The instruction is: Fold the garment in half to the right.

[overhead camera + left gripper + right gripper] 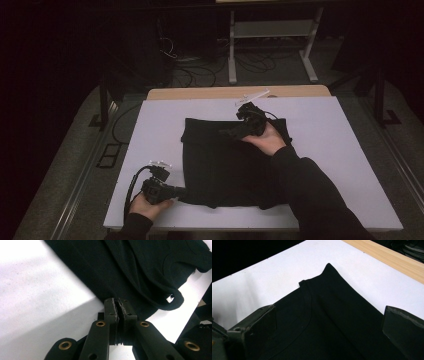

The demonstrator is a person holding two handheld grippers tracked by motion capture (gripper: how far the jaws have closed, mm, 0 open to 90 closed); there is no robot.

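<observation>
My matt black plastic jaws with brass rivets pinch soft, matt black cloth lying on a smooth white board edged by pale wood.

Dim room, light falls mostly on the flat white rectangular table top; surroundings go near black. Light wooden strip runs along the table's far edge, also seen in the right gripper view as a pale wood band. Grey carpeted floor on both sides of the table. Beyond the far edge: white metal frame stand with a low shelf, and loose black cables on the floor around its legs. Black metal posts off the far left corner, another off the far right. Back wall too dark to read.
</observation>
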